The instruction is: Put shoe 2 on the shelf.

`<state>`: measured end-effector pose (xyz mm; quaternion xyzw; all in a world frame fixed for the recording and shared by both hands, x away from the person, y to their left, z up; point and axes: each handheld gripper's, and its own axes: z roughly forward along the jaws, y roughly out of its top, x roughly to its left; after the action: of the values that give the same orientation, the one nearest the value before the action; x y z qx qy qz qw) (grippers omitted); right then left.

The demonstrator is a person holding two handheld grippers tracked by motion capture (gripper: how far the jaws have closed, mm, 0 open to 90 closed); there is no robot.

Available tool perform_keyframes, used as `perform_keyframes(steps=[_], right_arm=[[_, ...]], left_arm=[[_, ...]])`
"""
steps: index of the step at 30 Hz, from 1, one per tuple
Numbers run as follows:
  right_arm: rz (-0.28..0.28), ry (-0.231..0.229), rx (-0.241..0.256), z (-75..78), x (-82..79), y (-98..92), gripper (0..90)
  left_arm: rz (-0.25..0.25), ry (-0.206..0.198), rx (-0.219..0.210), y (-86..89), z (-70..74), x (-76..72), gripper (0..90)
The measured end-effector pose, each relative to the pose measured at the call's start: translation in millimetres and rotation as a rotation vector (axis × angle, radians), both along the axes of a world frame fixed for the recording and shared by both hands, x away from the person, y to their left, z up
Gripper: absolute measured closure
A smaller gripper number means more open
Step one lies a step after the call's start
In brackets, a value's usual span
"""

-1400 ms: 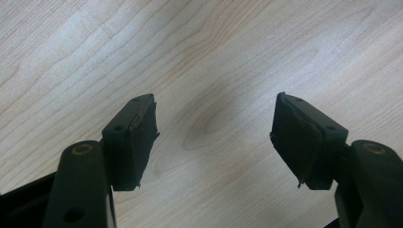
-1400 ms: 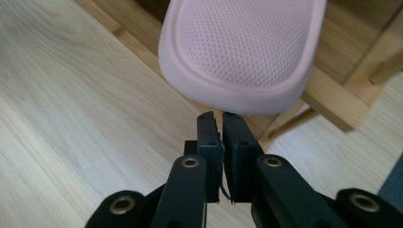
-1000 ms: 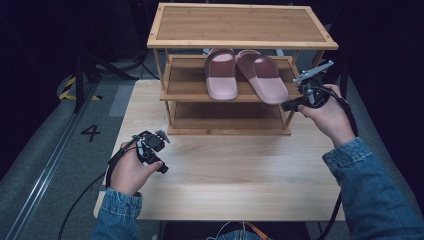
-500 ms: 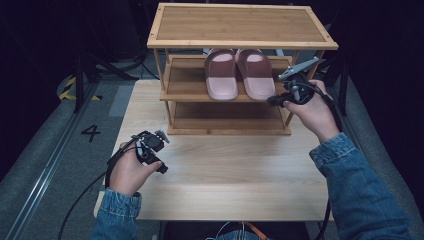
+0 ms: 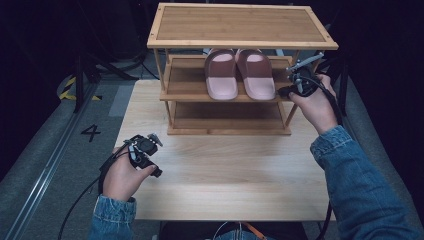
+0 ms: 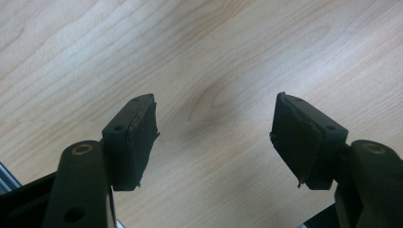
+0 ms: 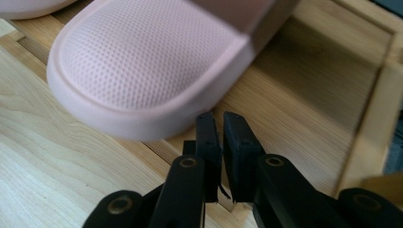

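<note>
Two pink slippers [image 5: 240,72] sit mid-shelf, with free board beside them. Our right tool [image 7: 221,124], jaws together, noses the right slipper's rim. Our left tool [image 6: 214,137] gapes over bare worktop [image 5: 235,175].

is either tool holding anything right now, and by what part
Nothing is held. The left tool is open over the bare table; the right tool is shut, empty, beside the pink slipper.

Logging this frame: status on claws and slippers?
Left claw open, over bare table. Right claw shut, empty, at heel of right slipper. Both pink slippers on rack's middle shelf. Nothing in the way.
</note>
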<state>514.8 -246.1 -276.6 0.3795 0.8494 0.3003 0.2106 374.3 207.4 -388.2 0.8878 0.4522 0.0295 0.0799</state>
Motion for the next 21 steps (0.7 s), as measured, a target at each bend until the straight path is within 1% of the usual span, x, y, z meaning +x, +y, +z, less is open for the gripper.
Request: perform_keyframes(steps=[1, 2, 3, 5, 6, 7, 9, 12, 13, 14, 16, 17, 19, 20, 21], right_arm=[[-0.002, 0.001, -0.010, 0.2, 0.1, 2.0, 86.2], [-0.001, -0.003, -0.017, 0.5, -0.1, 3.5, 86.1], [0.010, 0.003, -0.008, 0.8, -0.8, 5.6, 86.0], [0.040, 0.013, 0.016, 0.3, -2.4, 11.2, 85.7], [0.040, 0.013, 0.016, 0.3, -2.4, 11.2, 85.7], [0.045, 0.012, 0.013, 0.4, -3.1, 13.2, 85.7], [0.068, 0.017, 0.028, 0.0, -5.0, 20.2, 85.3], [0.065, 0.017, 0.017, 0.4, -7.0, 26.0, 84.9], [0.065, 0.015, 0.013, 0.7, -7.3, 25.8, 84.0], [0.063, 0.013, 0.027, 1.5, -8.2, 24.5, 83.0], [0.063, 0.009, 0.047, 5.1, -11.9, 21.2, 81.6], [0.072, 0.001, 0.053, 6.8, -13.6, 19.9, 80.1], [0.088, -0.006, 0.072, 11.2, -19.7, 17.4, 75.6], [0.099, -0.013, 0.076, 13.2, -22.8, 15.6, 73.3], [0.105, -0.015, 0.079, 15.1, -27.6, 13.5, 70.7]], left_arm=[[0.000, 0.000, -0.001, 1.4, -0.1, -0.2, 32.4], [0.014, 0.007, -0.002, 2.3, 0.1, -1.2, 32.5], [0.015, -0.002, 0.003, 3.4, 0.3, -1.2, 32.5], [0.018, 0.000, -0.004, 2.7, 0.3, -1.2, 32.5], [0.018, 0.000, -0.004, 2.7, 0.3, -1.2, 32.4], [-0.003, -0.005, 0.004, 1.8, 0.5, 0.0, 32.4], [0.010, 0.007, 0.000, -1.5, -0.7, -0.8, 32.5], [-0.005, 0.000, -0.004, -1.5, -1.4, 0.5, 32.4], [-0.004, -0.002, -0.004, -0.9, -1.0, 0.8, 32.4], [0.008, -0.001, -0.012, -0.8, -0.9, 0.6, 32.4], [0.006, 0.003, -0.014, 0.4, -0.3, 1.7, 32.4], [0.008, -0.002, -0.012, 0.5, -0.8, 2.1, 32.4], [-0.002, 0.003, -0.006, 0.5, -0.9, 3.5, 32.4], [0.008, 0.005, -0.006, -0.5, -1.3, 3.3, 32.4], [0.003, 0.005, -0.008, -0.9, -1.3, 3.9, 32.4]])
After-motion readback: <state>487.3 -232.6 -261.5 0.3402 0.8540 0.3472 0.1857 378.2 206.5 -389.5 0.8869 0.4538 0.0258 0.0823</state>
